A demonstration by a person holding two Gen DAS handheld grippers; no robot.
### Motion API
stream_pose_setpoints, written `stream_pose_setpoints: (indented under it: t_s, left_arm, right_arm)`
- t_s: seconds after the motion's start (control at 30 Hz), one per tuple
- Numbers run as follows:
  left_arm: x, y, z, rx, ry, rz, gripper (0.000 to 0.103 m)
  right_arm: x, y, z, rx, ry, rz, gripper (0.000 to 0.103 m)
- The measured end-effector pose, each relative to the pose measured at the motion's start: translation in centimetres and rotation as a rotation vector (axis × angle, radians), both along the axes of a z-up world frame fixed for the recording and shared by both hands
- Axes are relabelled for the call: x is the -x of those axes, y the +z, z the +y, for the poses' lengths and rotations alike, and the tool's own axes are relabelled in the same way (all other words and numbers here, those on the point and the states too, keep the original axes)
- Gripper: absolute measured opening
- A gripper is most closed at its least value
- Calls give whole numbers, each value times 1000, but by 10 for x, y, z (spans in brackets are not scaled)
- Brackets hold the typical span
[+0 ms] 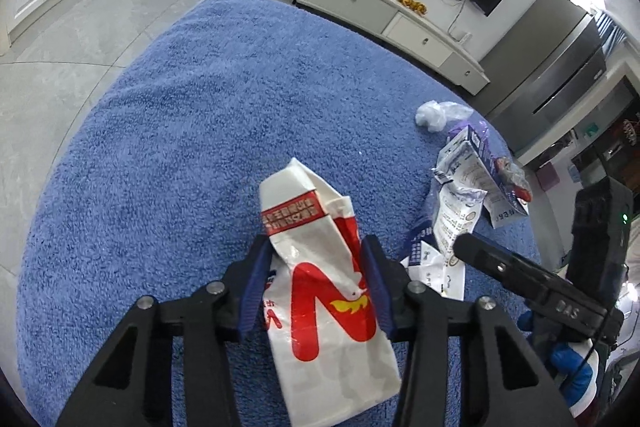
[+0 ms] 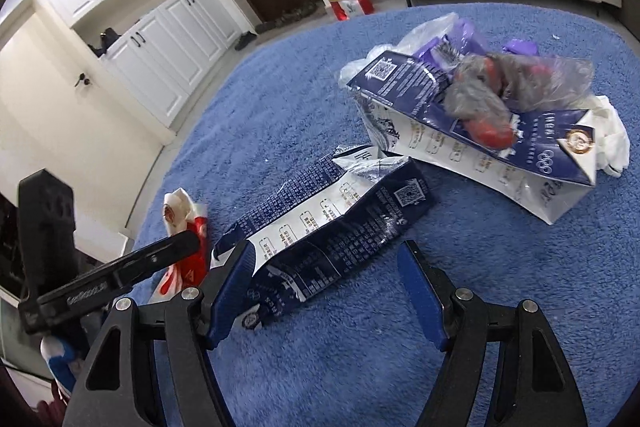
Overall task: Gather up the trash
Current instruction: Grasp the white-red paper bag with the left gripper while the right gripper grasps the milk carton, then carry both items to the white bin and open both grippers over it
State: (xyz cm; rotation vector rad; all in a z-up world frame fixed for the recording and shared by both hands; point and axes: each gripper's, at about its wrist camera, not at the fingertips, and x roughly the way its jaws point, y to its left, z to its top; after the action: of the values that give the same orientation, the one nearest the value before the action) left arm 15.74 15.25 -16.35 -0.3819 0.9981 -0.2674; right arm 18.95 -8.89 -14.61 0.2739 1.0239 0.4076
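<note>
Clamping one red-white carton (image 1: 320,267), left hand-held gripper (image 1: 316,267); right hand-held gripper (image 2: 328,283) gapes near two navy cartons (image 2: 336,215).

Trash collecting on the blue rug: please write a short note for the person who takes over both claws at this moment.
Left claw: shut on the red-and-white carton.
Right claw: open, holding nothing; the crushed blue carton lies just ahead of it, its near end by the left finger.
Further back on the rug: a bigger blue carton with a clear bag of red scraps on top, purple wrappers behind, white tissue beside.
Done: one carton gripped.
Left: everything else. No bin is in view.
</note>
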Motion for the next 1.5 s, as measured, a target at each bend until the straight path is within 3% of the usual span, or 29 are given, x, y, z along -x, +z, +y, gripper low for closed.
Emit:
stream_pose_setpoints:
  t_s: [0.13,0.23,0.33,0.43,0.53,0.87,0.9,0.93,1.3,1.5]
  left_arm:
    - [2,-3,3,12,-15,-24,44]
    - [5,-4,6,17,-25,-38,43]
    - [9,-4,10,27,-30,-47,41]
    - [14,-1,16,53,-27,-64,37]
    - [18,1,18,72,-26,-64,36]
    - [47,24,15,55,-21,-99,31]
    - [49,25,16,53,-21,-104,26]
    - [52,30,14,58,-29,-107,2]
    - [69,43,-19,-2,-52,-104,3]
    - [78,69,-51,-48,-110,-145,3]
  right_arm:
    - [-9,0,12,17,-5,0,73]
    - [-14,-2,17,1,-1,3,52]
    - [-16,-3,22,-44,13,7,41]
    - [-13,3,30,-72,45,-20,12]
    - [-13,10,39,-49,79,-40,3]
    - [20,24,32,-54,111,-90,2]
    - [24,27,29,-56,111,-99,2]
    - [31,30,27,-57,110,-110,2]
    - [87,66,-44,-82,36,-220,2]
    - [117,73,-90,-104,-41,-260,2]
